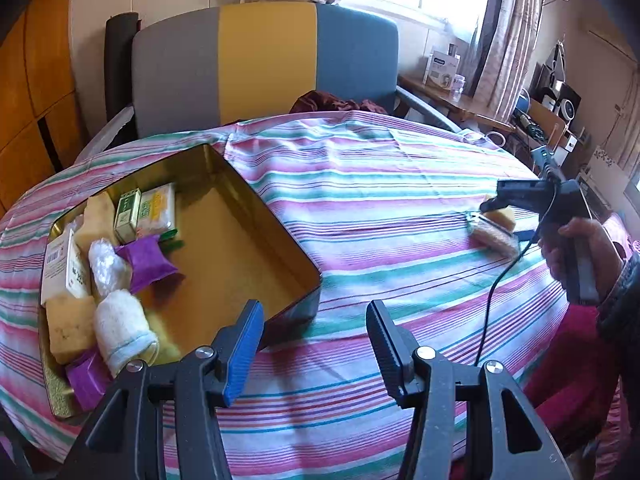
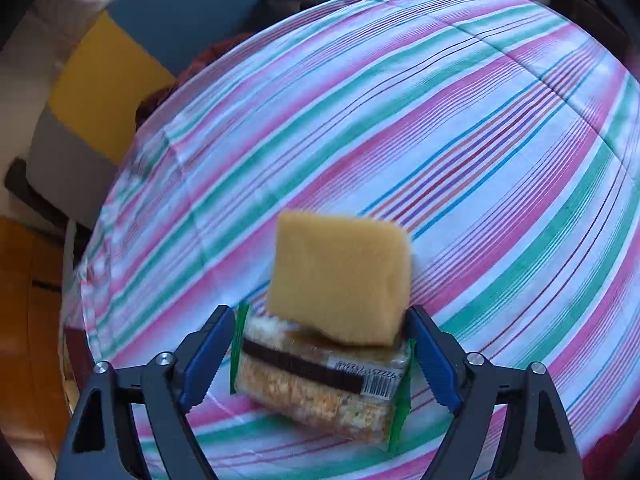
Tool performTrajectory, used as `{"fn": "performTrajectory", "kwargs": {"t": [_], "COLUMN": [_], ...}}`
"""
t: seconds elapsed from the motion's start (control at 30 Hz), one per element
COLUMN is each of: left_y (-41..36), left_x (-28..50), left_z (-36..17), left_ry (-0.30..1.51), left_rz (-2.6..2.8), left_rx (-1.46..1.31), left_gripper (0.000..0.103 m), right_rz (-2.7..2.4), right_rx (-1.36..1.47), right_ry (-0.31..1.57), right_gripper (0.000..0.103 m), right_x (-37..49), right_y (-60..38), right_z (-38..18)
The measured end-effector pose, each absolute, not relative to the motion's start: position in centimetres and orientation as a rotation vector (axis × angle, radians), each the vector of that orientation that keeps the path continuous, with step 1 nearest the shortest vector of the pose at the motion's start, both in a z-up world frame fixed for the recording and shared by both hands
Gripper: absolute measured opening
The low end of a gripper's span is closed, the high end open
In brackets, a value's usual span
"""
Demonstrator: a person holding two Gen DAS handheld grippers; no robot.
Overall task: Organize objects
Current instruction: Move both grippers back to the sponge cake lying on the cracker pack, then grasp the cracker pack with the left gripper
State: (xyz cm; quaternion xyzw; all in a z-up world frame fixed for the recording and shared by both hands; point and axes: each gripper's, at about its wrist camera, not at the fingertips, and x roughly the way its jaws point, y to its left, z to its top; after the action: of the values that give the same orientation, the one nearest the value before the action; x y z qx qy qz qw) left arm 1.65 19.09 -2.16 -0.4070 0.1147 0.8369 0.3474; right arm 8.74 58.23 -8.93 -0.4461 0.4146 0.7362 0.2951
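Right gripper jaws wide, straddling snack packet and yellow sponge on striped cloth, pads clear. Left gripper half open, empty, beside gold tin.

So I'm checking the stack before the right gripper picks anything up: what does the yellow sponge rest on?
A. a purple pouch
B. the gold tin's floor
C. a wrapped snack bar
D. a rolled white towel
C: in the right wrist view the sponge lies partly over the snack bar in its clear wrapper, on the striped cloth, far from the tin.
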Motion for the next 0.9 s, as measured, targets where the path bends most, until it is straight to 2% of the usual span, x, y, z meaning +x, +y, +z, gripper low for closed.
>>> {"fn": "performTrajectory", "kwargs": {"t": [0.17,0.3,0.5,0.77,0.9], "left_y": [20.0,21.2,24.0,30.1,33.3], "left_x": [1.5,1.2,0.8,0.9,0.6], "left_z": [-1.8,-1.6,-1.4,-2.9,-4.0], "left_ry": [0.299,0.298,0.308,0.353,0.359], "left_rz": [2.155,2.146,2.112,2.008,1.955], "left_rx": [-1.052,-1.047,-1.04,-1.07,-1.104], "left_gripper": [0.054,0.054,0.054,0.054,0.054], "right_rz": [2.221,2.375,2.382,2.163,2.052], "right_rx": [-1.358,-1.379,-1.119,-0.867,-0.819], "right_ry": [1.314,1.217,1.193,1.012,1.086], "right_gripper": [0.091,0.09,0.09,0.092,0.092], "right_x": [5.6,4.4,6.4,10.1,11.8], "right_y": [54.3,51.8,54.4,57.8,59.9], "right_z": [-9.0,-7.7,-5.5,-3.0,-3.4]}}
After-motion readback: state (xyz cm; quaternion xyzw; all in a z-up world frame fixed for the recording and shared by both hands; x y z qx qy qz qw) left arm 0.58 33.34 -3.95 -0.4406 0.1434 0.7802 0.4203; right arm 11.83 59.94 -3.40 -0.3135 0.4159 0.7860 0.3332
